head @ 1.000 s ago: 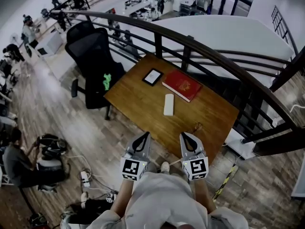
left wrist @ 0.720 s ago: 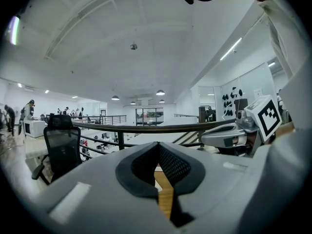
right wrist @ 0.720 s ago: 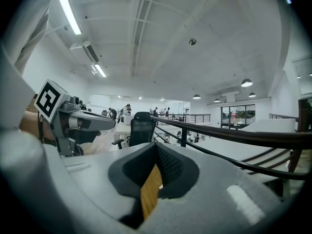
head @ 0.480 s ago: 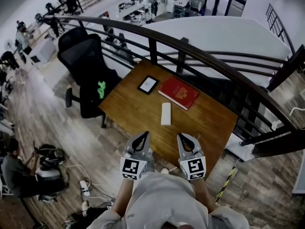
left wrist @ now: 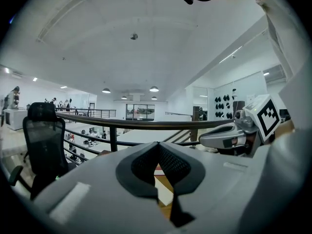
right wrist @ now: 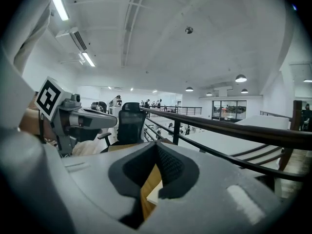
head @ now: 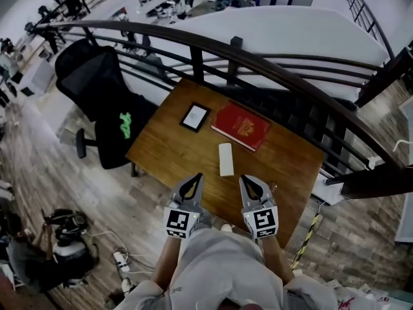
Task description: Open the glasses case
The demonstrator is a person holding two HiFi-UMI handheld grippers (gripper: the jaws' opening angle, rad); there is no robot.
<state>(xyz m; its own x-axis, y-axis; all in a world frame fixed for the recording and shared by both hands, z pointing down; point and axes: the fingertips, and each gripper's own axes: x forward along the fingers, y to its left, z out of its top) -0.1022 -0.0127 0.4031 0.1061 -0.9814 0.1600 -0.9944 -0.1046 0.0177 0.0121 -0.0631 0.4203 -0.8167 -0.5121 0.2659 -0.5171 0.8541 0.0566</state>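
White glasses case (head: 225, 159) now nearer

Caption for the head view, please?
Both shut, left gripper and right gripper face a glasses case on a wooden table.

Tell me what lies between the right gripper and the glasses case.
Nothing. The head view shows only bare table between the right gripper and the case.
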